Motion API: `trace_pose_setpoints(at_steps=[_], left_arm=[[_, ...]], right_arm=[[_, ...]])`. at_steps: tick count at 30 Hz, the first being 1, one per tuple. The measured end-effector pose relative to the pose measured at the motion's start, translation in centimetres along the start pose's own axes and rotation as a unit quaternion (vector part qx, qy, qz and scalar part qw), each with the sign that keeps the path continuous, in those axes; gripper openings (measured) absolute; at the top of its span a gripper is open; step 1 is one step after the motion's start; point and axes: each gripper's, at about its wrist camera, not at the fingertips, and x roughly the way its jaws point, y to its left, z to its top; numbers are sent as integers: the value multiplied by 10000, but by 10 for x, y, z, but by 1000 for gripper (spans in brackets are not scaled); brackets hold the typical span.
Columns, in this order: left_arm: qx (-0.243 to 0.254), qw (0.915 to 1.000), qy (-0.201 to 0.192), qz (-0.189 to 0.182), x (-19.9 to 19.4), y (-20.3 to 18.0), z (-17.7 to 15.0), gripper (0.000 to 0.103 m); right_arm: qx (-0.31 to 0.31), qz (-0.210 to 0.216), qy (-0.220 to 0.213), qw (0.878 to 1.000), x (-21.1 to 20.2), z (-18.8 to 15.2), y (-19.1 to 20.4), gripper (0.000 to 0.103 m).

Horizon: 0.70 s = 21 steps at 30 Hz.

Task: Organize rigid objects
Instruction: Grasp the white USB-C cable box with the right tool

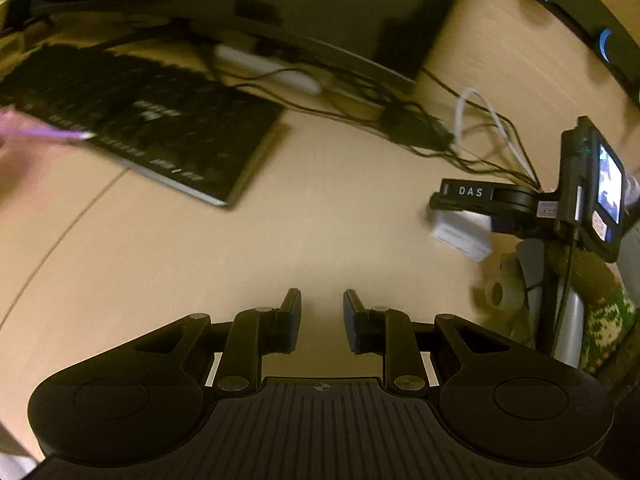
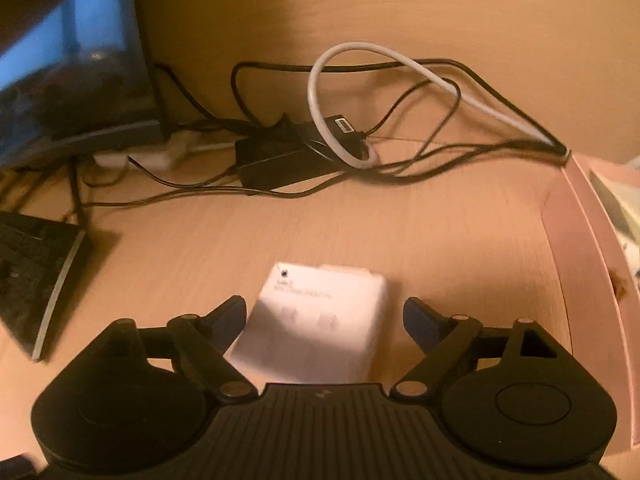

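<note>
2 views logged.

Left wrist: left gripper [image 1: 322, 312] hovers over bare desk [image 1: 280, 220], jaws parted, nothing between them. Right gripper [image 1: 444, 200] is visible at the far right, directly over the white box [image 1: 462, 234]. Dark book [image 1: 152, 128] lies well apart.

Right wrist: right gripper [image 2: 325, 320] spread wide, white box [image 2: 316, 320] lying flat on the desk between its fingers; contact not discernible. Pink tray [image 2: 580, 248] stands near on the right.

Judgement: box looks light, stiff, smooth-faced and possibly slippery. Grip across the 2 long side edges, mid-length.

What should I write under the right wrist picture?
Open right tool straddles a white box on the wooden desk.
</note>
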Motion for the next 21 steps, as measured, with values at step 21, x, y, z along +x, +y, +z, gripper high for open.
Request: trace_pose_setpoints(at_steps=[21], left_arm=[[959,9902,536,-861,49,-77,-11,25]], right_arm=[[-1465,94,-821,9858,-139,-50,-18,69]])
